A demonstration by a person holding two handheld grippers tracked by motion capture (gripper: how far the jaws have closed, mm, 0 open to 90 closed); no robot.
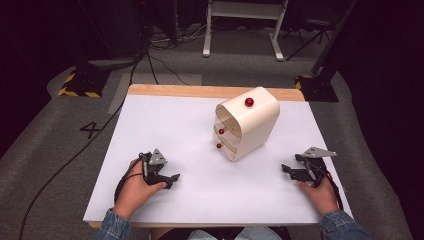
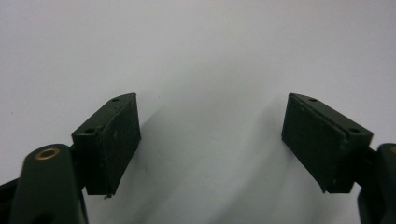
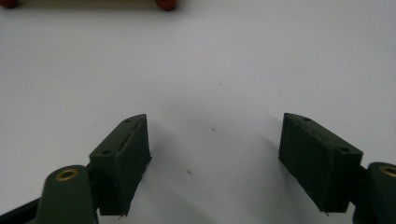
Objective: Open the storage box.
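A cream cabinet (image 1: 250, 125) with rounded corners stands right of the table's middle, its open front facing the near left. It has a red knob (image 1: 249, 102) on top and two red drawer knobs (image 1: 220, 131) on the front. My left gripper (image 1: 173, 178) rests at the near left of the white tabletop (image 1: 165, 125), held by a hand. In the left gripper view its jaws stand wide apart over bare white surface, so the left gripper (image 2: 210, 135) is open. My right gripper (image 1: 286, 170) sits at the near right, and in its own view the right gripper (image 3: 215, 149) is open and empty.
The table has a wooden strip (image 1: 175, 90) along its far edge. Beyond it on the grey floor are cables (image 1: 150, 60), stand bases with yellow-black tape (image 1: 80, 85) and white frame legs (image 1: 240, 30). The red knobs (image 3: 166, 4) peek in at the top of the right gripper view.
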